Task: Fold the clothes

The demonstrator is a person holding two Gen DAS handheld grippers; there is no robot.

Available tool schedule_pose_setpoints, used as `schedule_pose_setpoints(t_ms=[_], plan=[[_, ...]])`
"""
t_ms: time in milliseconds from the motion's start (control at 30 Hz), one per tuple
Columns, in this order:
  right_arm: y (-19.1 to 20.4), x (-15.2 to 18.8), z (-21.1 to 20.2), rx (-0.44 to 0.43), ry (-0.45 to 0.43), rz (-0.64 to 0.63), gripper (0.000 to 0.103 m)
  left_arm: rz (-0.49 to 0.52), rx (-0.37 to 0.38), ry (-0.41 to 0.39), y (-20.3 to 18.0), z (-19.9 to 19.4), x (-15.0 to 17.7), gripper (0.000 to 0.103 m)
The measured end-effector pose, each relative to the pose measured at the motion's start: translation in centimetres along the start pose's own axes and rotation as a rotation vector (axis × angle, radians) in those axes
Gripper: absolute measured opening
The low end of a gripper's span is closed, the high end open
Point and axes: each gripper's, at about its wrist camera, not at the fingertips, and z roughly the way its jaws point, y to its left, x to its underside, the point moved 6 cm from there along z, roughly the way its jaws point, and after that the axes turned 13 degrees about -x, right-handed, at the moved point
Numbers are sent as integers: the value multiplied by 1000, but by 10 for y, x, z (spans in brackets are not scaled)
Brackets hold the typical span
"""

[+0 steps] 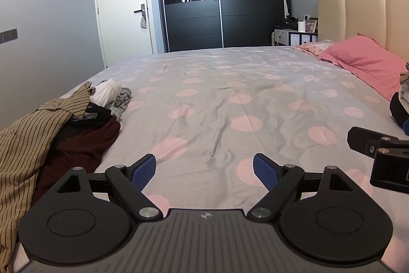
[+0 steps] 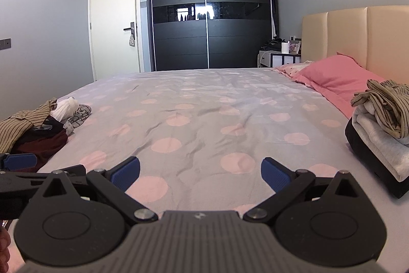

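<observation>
A heap of unfolded clothes point(image 1: 64, 124) lies at the bed's left edge: a tan striped shirt point(image 1: 30, 145), a maroon garment point(image 1: 84, 145), white and patterned pieces. It also shows in the right wrist view point(image 2: 41, 124). A stack of folded clothes point(image 2: 381, 129) sits on a black box at the right, with a tan striped piece on top. My left gripper point(image 1: 204, 173) is open and empty above the sheet, just right of the heap. My right gripper point(image 2: 200, 174) is open and empty above the sheet; its side shows in the left wrist view point(image 1: 378, 150).
The bed point(image 1: 217, 94) has a grey sheet with pink dots. A pink pillow point(image 1: 365, 63) and beige headboard point(image 2: 358, 35) are at the right. A dark wardrobe point(image 2: 209, 12), a white door point(image 2: 115, 17) and a nightstand point(image 2: 278, 58) stand beyond the bed.
</observation>
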Motion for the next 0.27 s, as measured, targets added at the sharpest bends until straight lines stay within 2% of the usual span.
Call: schedule_pose_setpoints(t_ms=[267], plan=[[5, 1, -4, -2, 2, -5, 102, 8, -1, -13, 2, -3, -1, 84]])
